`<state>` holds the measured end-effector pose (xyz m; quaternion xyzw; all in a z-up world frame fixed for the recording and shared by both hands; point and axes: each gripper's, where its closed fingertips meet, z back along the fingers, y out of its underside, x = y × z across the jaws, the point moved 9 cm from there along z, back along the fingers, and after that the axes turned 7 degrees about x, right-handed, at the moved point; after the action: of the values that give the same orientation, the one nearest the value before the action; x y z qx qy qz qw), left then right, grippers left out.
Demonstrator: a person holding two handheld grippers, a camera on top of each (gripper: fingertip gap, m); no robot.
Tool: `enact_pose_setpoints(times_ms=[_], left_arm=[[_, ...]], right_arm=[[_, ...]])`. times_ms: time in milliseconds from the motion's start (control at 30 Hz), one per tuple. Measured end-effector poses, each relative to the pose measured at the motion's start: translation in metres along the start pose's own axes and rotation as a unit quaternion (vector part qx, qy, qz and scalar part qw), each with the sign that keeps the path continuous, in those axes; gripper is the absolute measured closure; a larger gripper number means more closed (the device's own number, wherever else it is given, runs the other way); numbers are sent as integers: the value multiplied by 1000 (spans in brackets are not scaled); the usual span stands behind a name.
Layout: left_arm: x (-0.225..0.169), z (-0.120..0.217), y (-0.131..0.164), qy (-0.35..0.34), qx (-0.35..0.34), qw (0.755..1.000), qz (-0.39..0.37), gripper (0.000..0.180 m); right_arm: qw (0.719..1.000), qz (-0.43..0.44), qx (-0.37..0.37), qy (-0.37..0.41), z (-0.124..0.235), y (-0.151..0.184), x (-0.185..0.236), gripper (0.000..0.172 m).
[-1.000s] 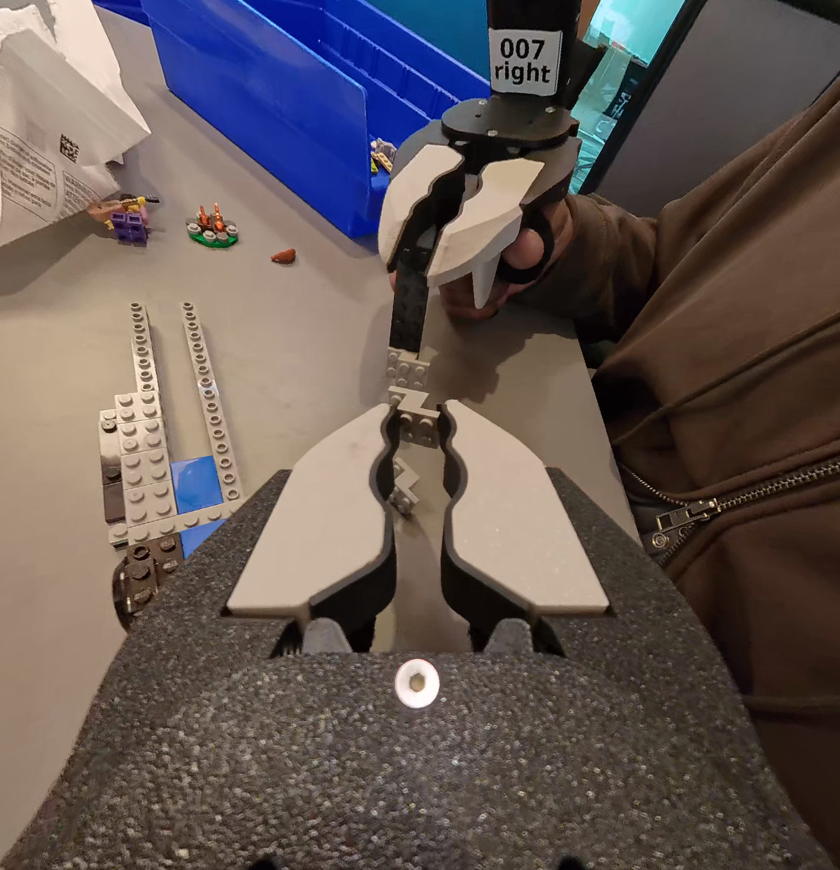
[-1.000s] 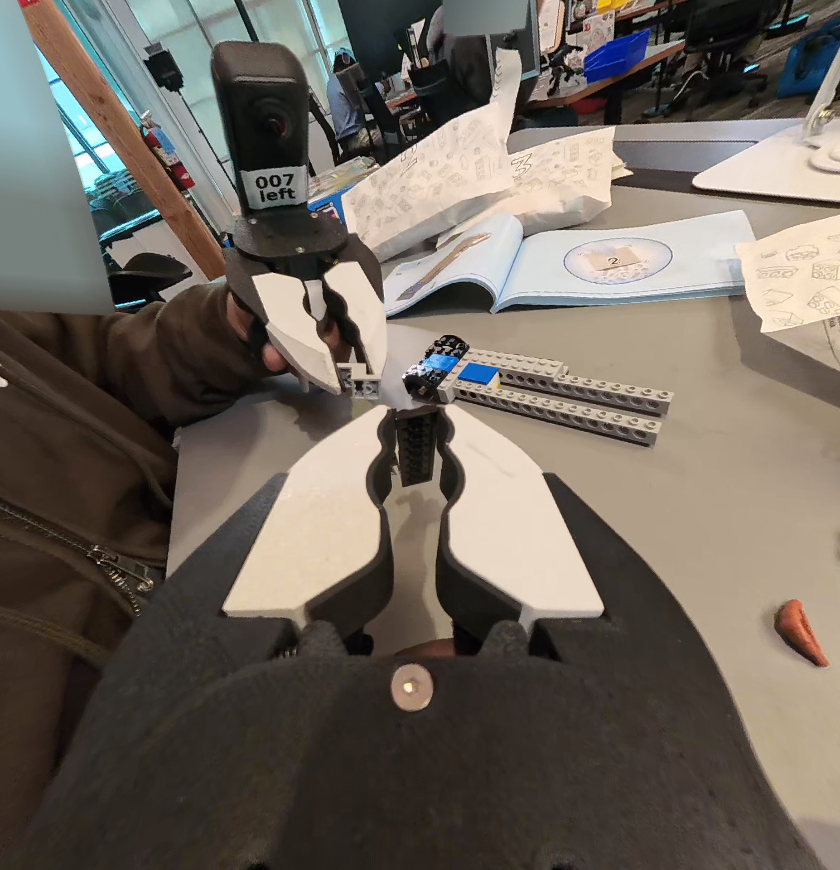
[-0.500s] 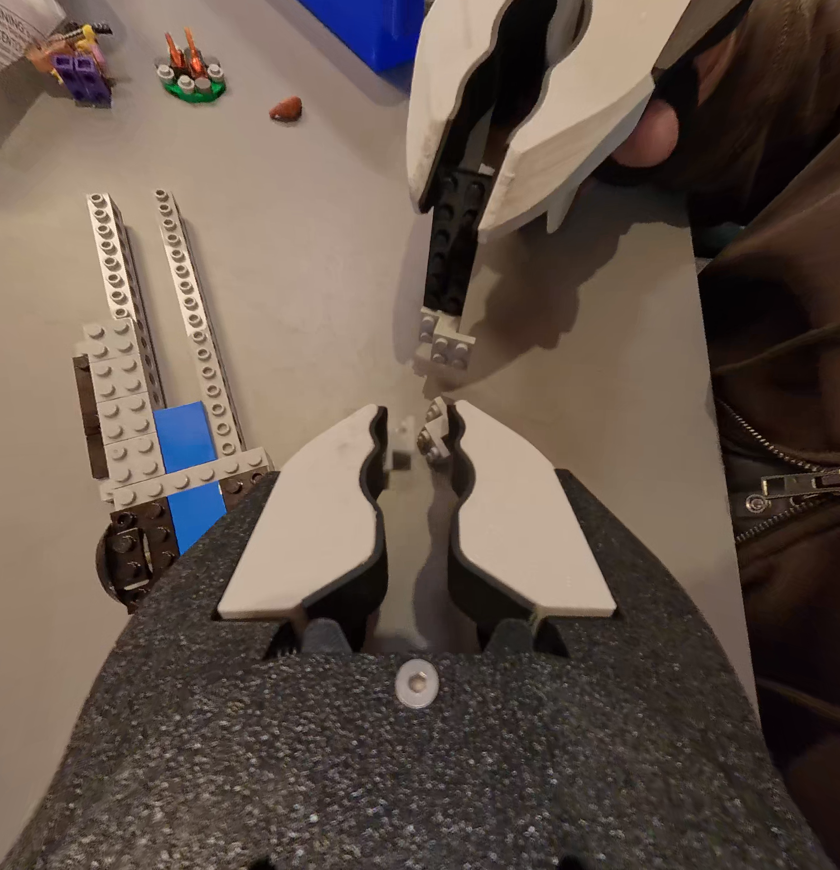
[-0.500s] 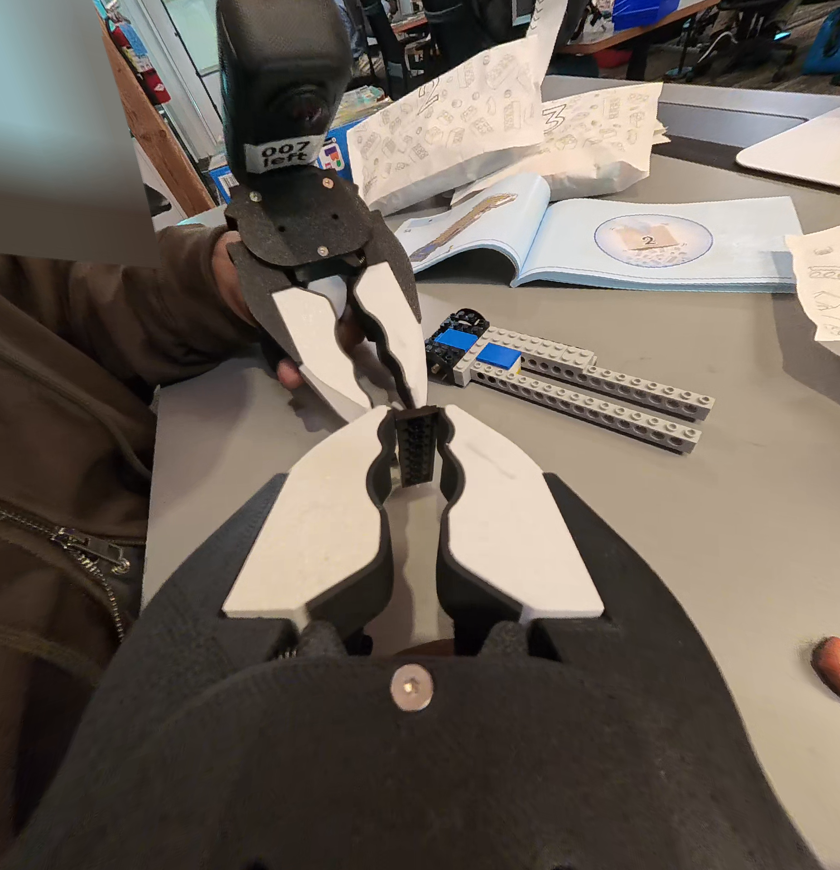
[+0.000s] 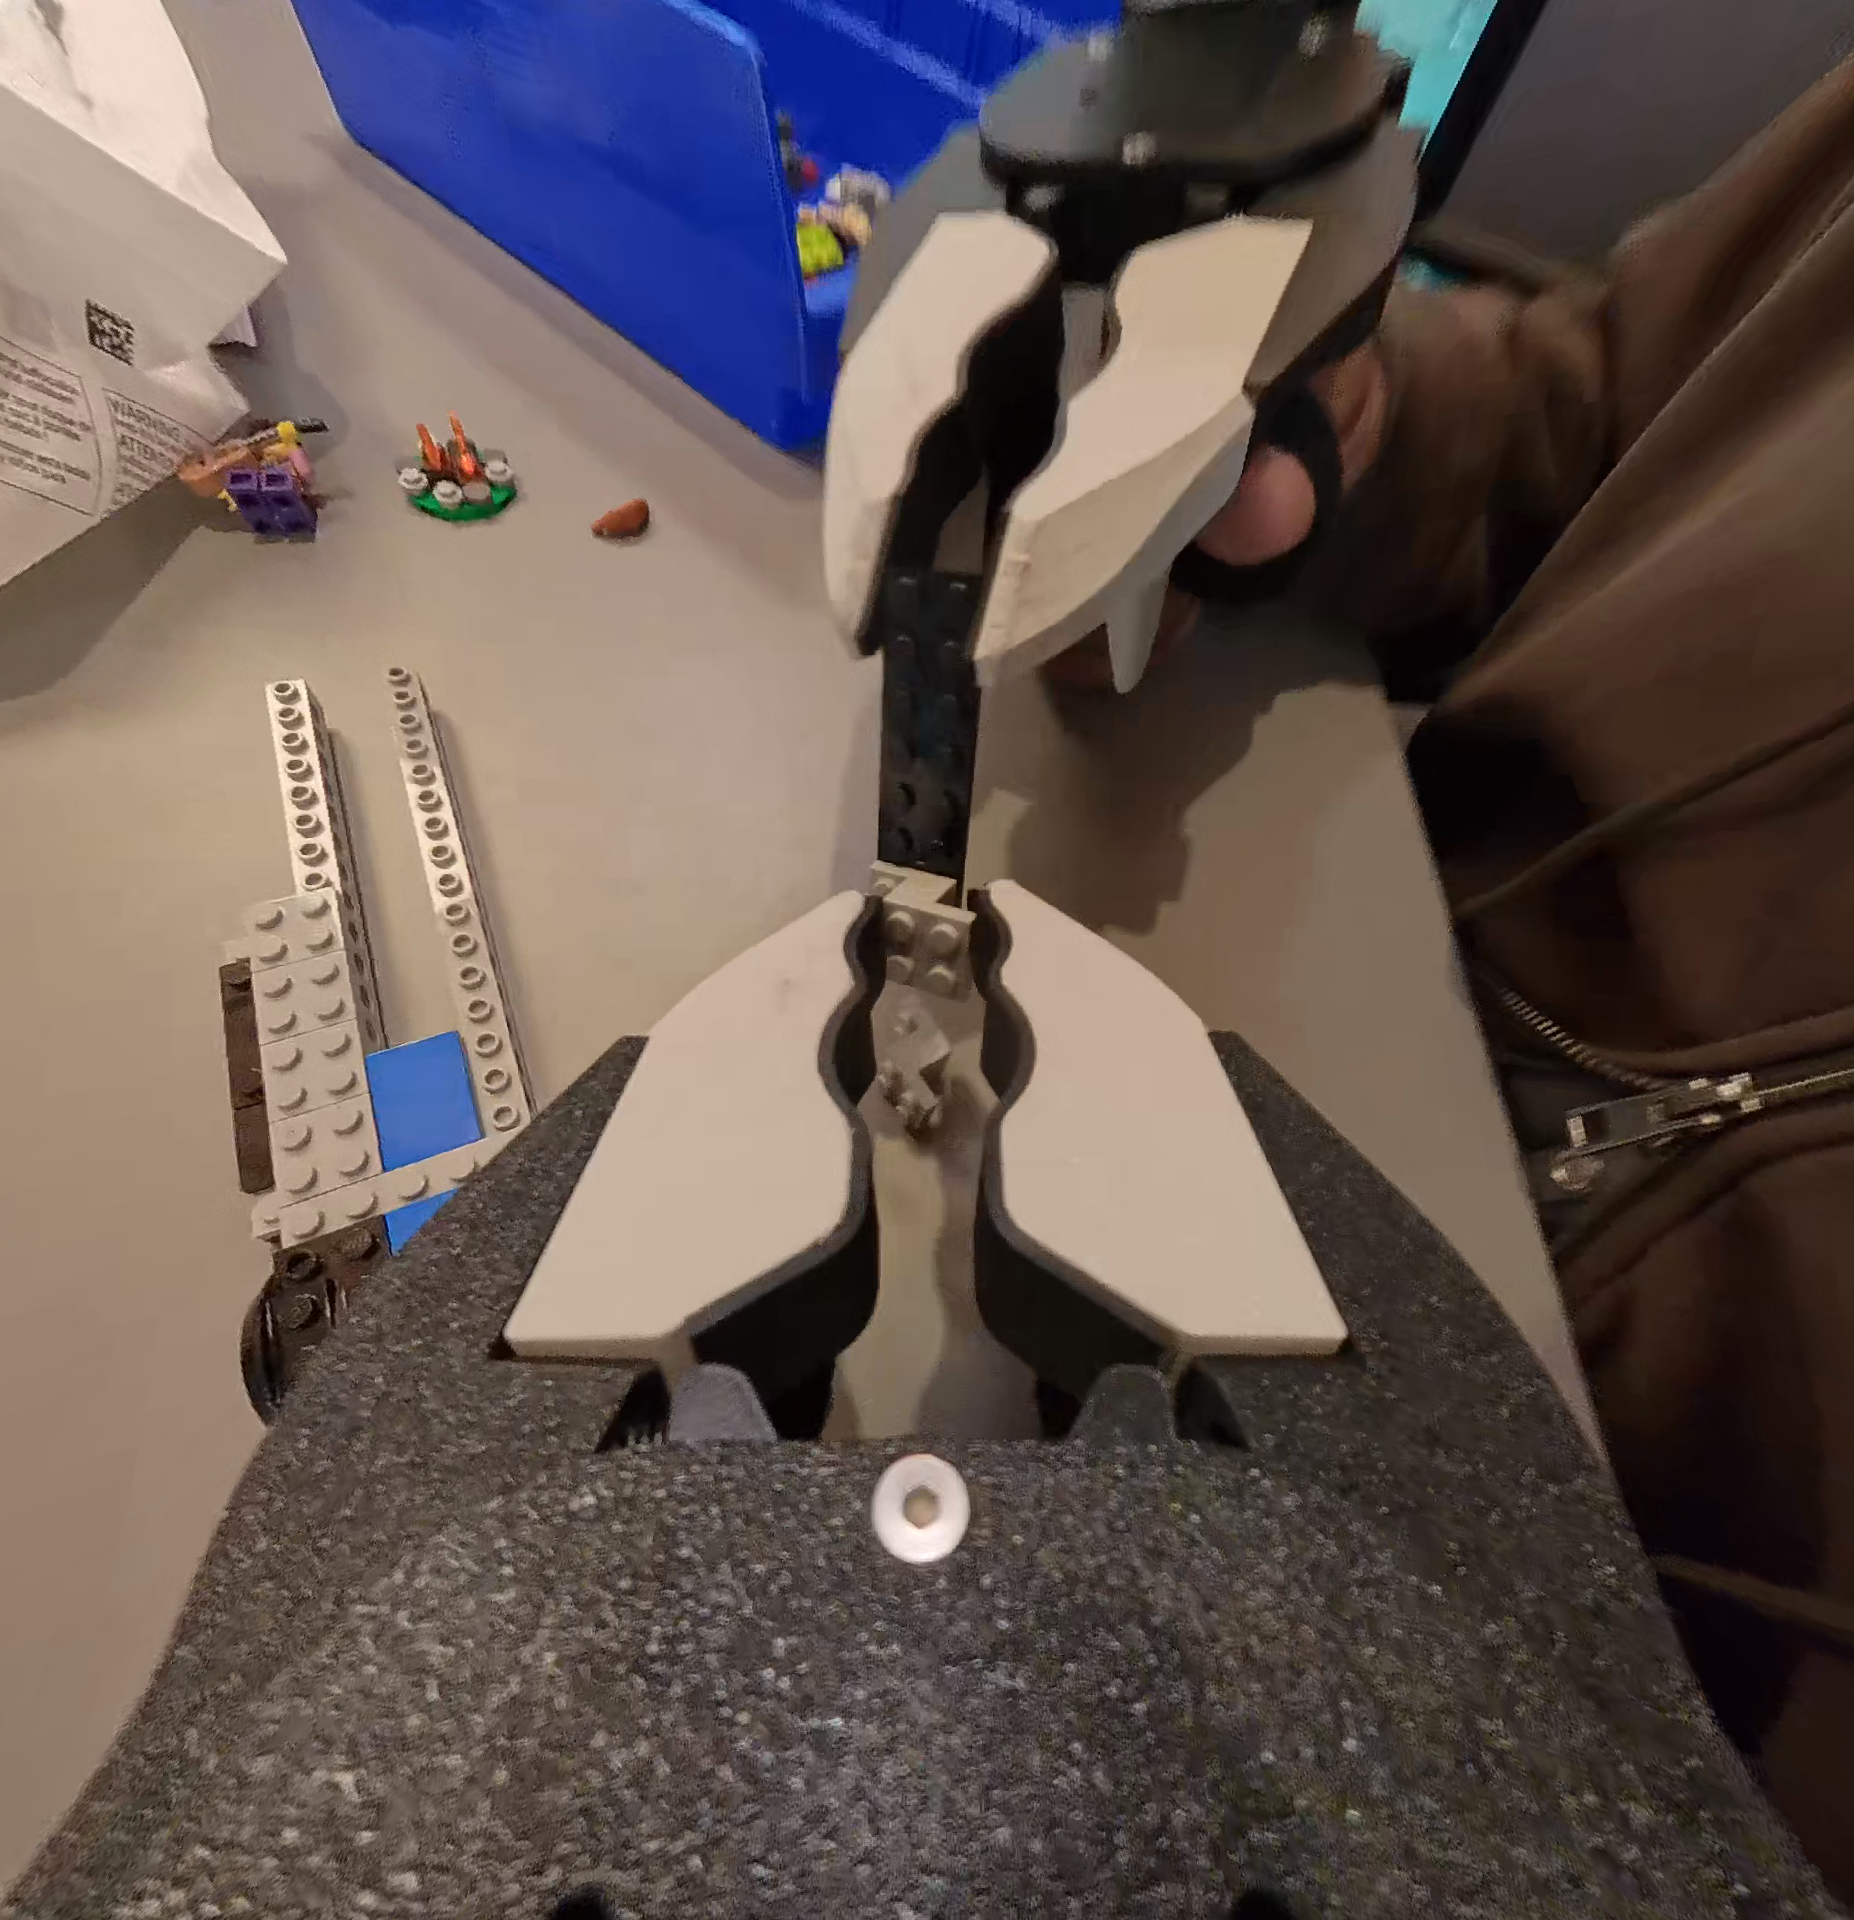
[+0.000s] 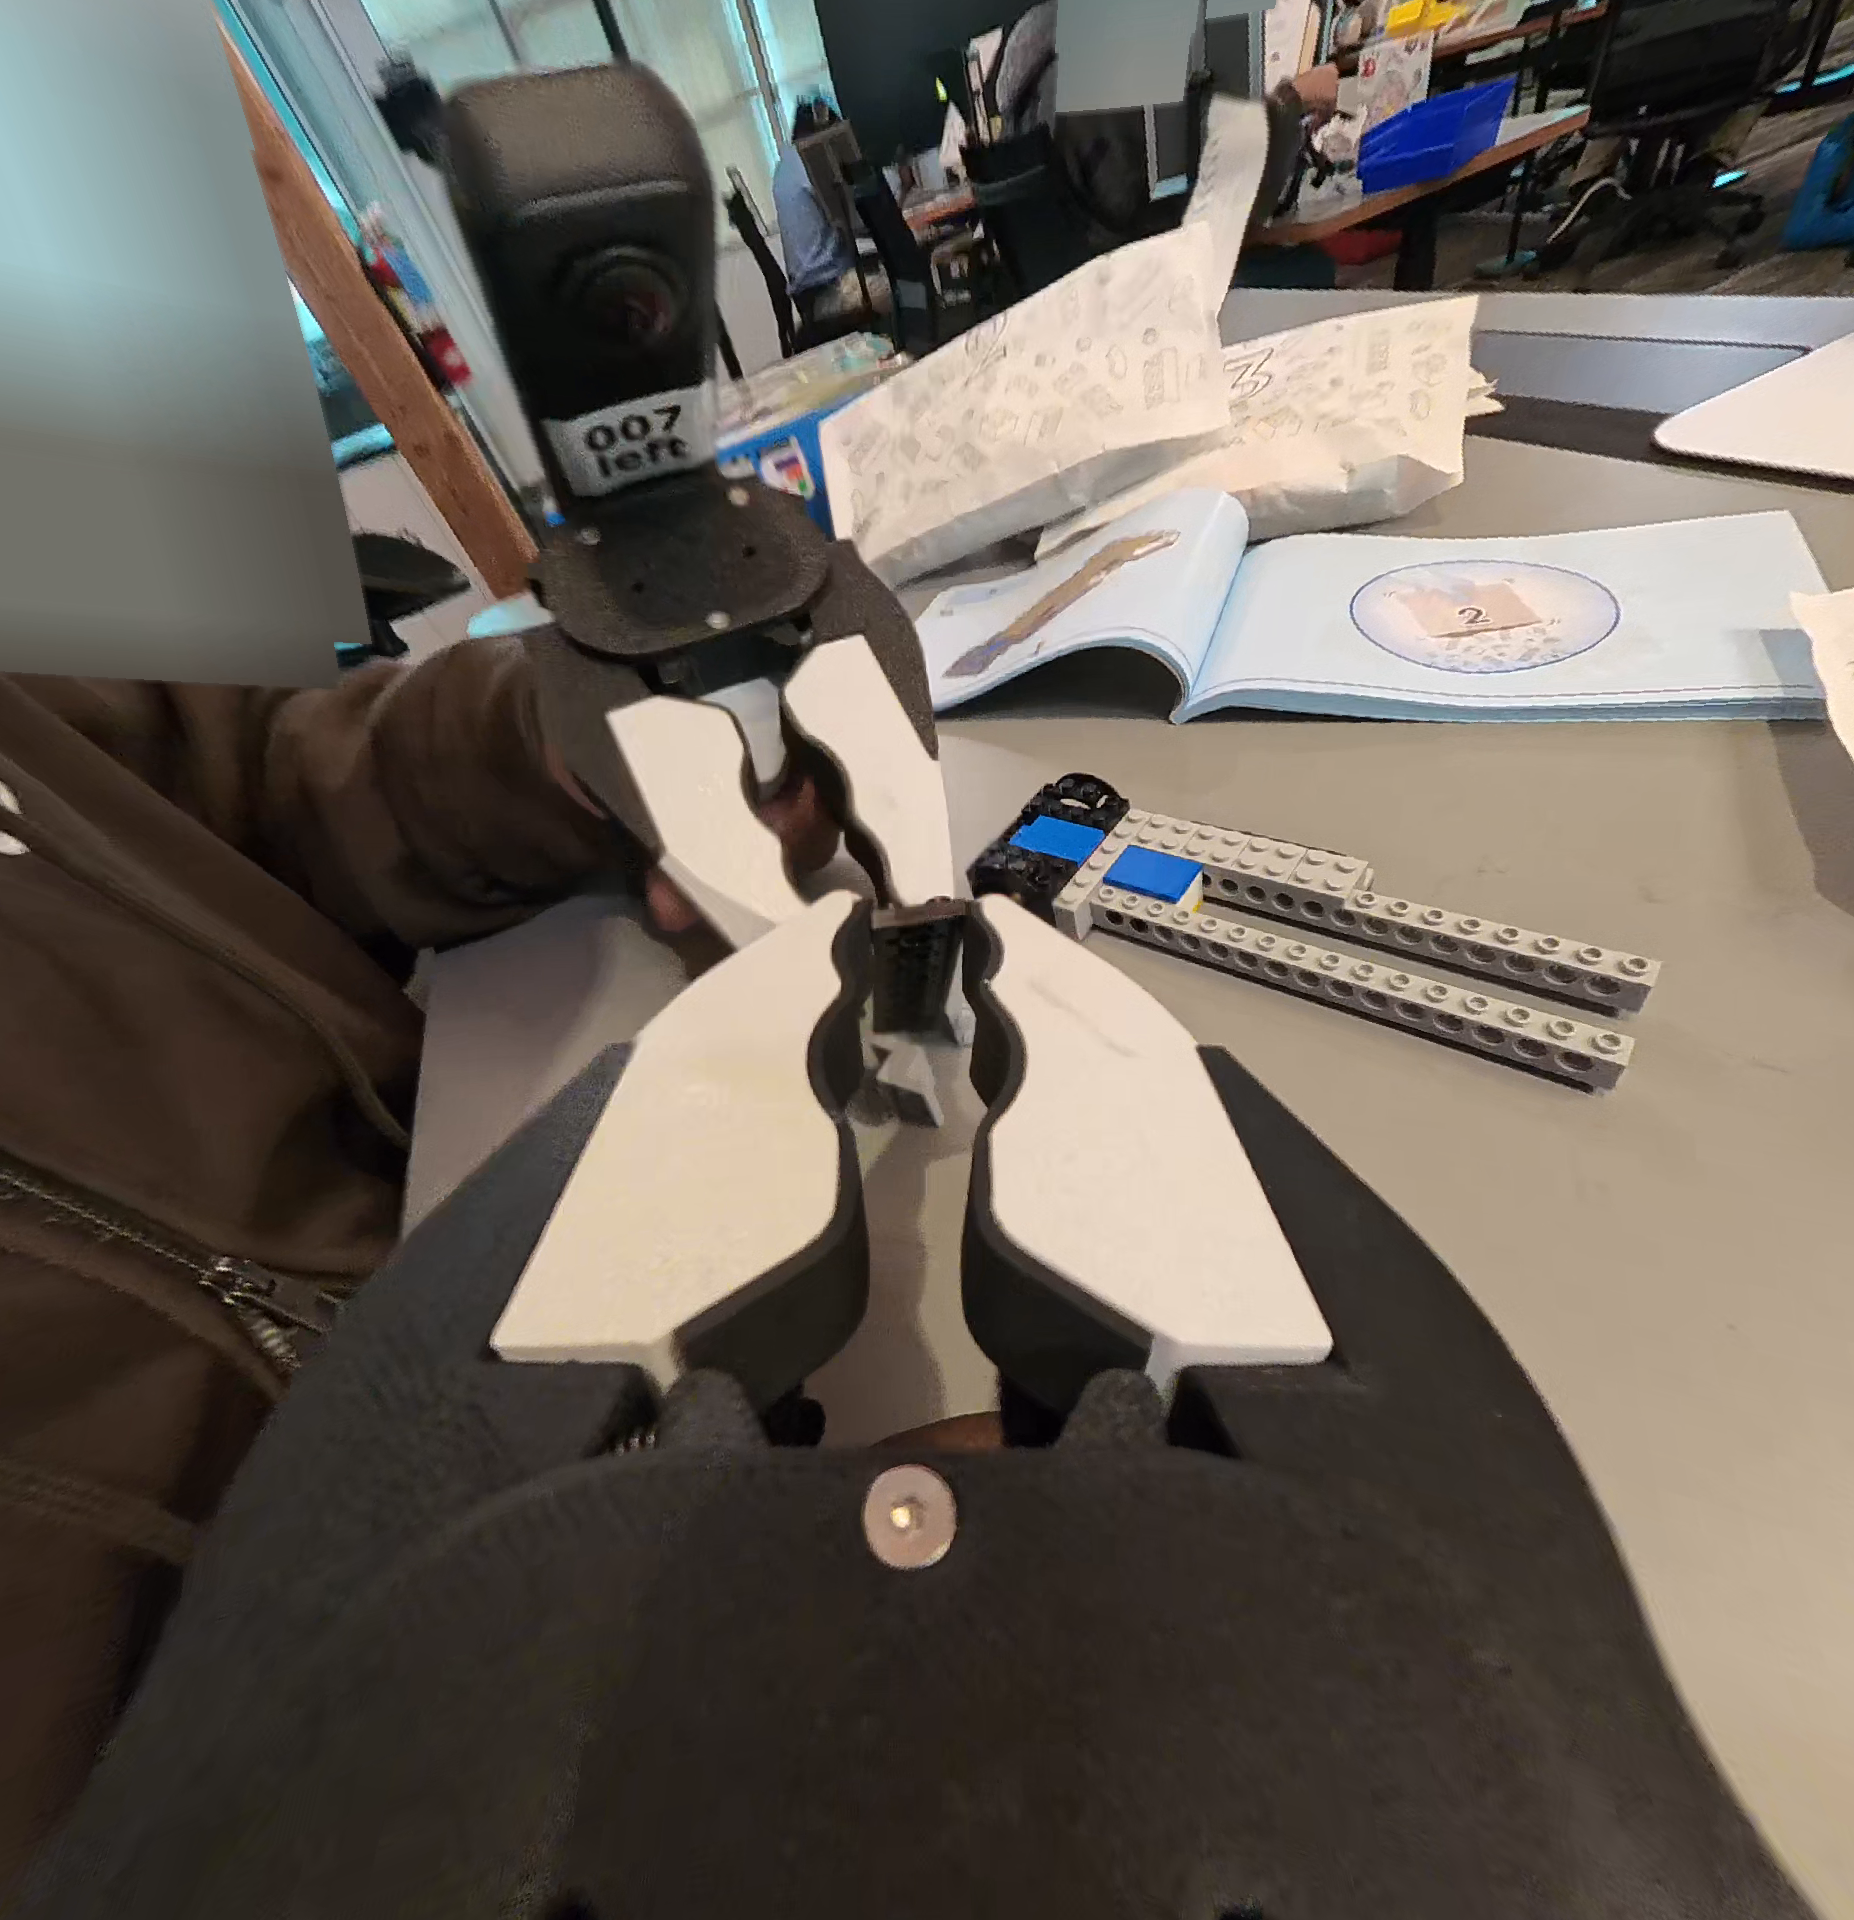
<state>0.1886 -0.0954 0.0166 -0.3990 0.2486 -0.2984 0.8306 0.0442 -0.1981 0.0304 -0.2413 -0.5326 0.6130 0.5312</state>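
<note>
Two claws meet nose to nose above the grey worktop, each gripped by a hand in a brown sleeve. The left claw is clamped on a small grey studded plate, its pads pressing the plate's two sides. The right claw is clamped on a long black studded plate, which runs from between its fingertips down to the grey plate; the two plates touch end to end. Just beneath the left claw's fingers a small grey brick piece lies on the worktop.

To the left in the left wrist view lies a flat build: two long grey holed beams side by side, joined at the near end by grey plates, a blue tile and a black base. Farther off sit a small green round piece with orange spikes, a purple figure and a brown bit, in front of a blue bin. A printed white paper bag lies at the far left. In the right wrist view an open light-blue booklet rests behind the build.
</note>
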Motion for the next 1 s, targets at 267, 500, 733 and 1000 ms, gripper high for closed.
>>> enact_pose_setpoints(times_ms=[267,500,733,1000], left_arm=[[19,25,3,42,-86,992,86,166],[12,23,-2,39,-83,993,69,165],[9,18,-5,53,-92,991,85,165],[7,1,-11,142,-125,965,180,165]], right_arm=[[997,-23,-36,69,45,-3,-10,155],[915,35,-36,400,166,-24,-37,154],[904,71,37,421,160,-11,-35,131],[952,224,49,202,43,12,14,130]])
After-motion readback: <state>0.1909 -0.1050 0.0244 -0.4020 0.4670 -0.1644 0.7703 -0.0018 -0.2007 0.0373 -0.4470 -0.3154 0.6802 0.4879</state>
